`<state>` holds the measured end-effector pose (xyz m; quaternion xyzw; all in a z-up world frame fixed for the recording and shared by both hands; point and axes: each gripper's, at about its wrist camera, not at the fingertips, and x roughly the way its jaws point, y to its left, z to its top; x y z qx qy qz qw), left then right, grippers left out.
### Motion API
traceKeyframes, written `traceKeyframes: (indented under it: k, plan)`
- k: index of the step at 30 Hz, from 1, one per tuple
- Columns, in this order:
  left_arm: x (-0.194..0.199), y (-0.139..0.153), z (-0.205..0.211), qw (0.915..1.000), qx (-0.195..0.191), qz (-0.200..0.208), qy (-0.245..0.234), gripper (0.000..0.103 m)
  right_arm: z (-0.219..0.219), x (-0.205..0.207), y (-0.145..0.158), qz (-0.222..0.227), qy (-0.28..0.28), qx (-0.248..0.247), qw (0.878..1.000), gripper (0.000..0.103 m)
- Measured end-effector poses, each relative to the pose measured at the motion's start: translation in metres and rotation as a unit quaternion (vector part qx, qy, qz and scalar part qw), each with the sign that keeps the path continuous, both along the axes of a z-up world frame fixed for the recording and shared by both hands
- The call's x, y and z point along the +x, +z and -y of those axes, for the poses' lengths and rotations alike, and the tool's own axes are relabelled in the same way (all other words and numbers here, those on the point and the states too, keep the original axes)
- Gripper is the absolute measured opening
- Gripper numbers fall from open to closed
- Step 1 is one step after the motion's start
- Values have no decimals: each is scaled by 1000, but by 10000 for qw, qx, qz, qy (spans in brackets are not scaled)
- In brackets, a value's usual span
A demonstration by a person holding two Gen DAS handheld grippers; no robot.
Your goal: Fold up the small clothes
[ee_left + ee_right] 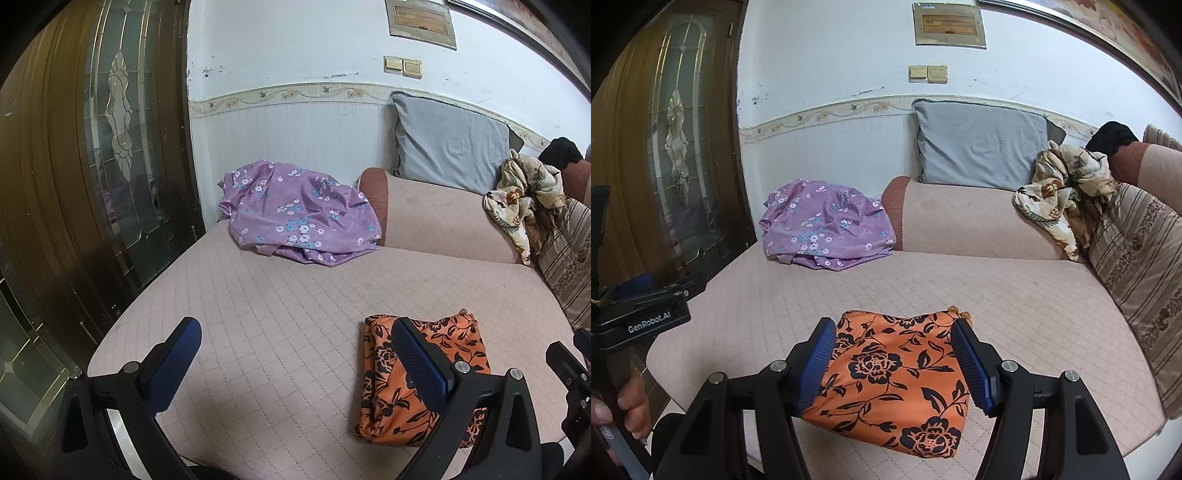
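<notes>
The orange floral garment (886, 384) is lying as a compact folded bundle near the front edge of the quilted pink sofa seat (1015, 295). It is being framed by the right gripper (894, 363), whose jaws are standing wide to either side of the bundle; whether the pads are actually pressing on the cloth cannot be told, since the fabric may simply be lying beneath them. The left gripper (295, 365) is being held wide and empty over bare seat just beside the bundle, with one blue pad (421, 362) overlapping the cloth only in view.

Farther back, a crumpled purple floral cloth (295, 214) is resting against the wall, and a cream patterned garment (1067, 192) is heaped by the striped cushion (1137, 266); both are judged to be waiting for folding. A grey pillow (979, 144) is leaning on the wall behind.

The fabric is looking slippery, so the fold is likely to be undone if the bundle is lifted by one layer or dragged across the quilting. Being so close to the seat edge, it could also be nudged off.
</notes>
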<state>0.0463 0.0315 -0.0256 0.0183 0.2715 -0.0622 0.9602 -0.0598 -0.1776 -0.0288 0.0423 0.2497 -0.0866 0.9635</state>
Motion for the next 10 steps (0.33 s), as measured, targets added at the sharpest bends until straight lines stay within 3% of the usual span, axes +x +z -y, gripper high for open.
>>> traceKeyframes:
  k: [10]
  plan:
    - [3,1,7,9999,-50,113,-80,102,10,12,-7,-58,73,109,9999,69]
